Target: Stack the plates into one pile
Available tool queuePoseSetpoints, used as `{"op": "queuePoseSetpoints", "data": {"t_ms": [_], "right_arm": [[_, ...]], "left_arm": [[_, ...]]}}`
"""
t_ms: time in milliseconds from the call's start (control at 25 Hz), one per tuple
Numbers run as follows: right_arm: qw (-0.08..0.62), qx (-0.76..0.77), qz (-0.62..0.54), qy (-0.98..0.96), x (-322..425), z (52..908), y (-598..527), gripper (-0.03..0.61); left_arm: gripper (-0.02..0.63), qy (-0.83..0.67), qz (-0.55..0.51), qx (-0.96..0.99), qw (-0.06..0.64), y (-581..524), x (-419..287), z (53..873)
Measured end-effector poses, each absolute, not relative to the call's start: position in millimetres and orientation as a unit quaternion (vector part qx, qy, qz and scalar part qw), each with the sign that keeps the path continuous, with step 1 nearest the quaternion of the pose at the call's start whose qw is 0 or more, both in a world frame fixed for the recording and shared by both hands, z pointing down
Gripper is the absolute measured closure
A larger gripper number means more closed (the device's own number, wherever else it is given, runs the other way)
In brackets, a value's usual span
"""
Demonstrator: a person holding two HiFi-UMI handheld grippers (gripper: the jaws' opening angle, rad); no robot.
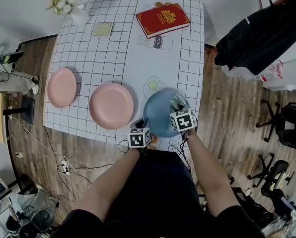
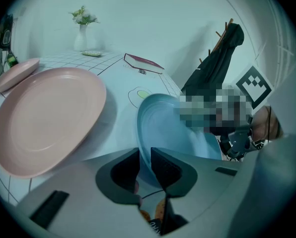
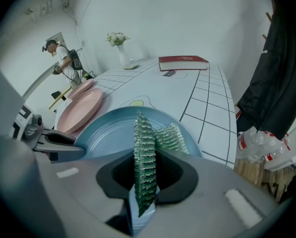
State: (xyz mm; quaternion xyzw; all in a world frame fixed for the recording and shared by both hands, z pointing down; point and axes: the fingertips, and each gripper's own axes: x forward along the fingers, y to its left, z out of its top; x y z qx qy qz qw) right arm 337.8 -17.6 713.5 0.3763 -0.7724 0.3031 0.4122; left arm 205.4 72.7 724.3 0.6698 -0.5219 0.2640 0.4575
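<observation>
Head view: no pile yet. Your round blue plate (image 1: 158, 114) is at the checked table's (image 1: 113, 48) near edge, with the middle pink plate (image 1: 111, 105) and far pink plate (image 1: 62, 87) lying separately. Left gripper view: left gripper (image 2: 145, 155) clamps the blue rim. Right gripper view: right gripper (image 3: 150, 148) pinches it too.

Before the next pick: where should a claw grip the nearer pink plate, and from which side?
Its rim on the side nearest the person, approached low from the table's near edge. The nearer pink plate lies flat with a thin raised lip, so a claw can probably straddle that lip; the flat middle gives nothing to pinch.
</observation>
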Motion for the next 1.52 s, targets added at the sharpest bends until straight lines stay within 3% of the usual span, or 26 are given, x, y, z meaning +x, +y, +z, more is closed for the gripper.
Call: {"op": "queuePoseSetpoints", "data": {"t_ms": [1520], "right_arm": [[0.426,0.273,0.287,-0.813,274.3,712.8,-23.8,0.5]], "left_arm": [[0.548,-0.509,0.266,0.677,0.46,73.4,208.0,724.2]]}}
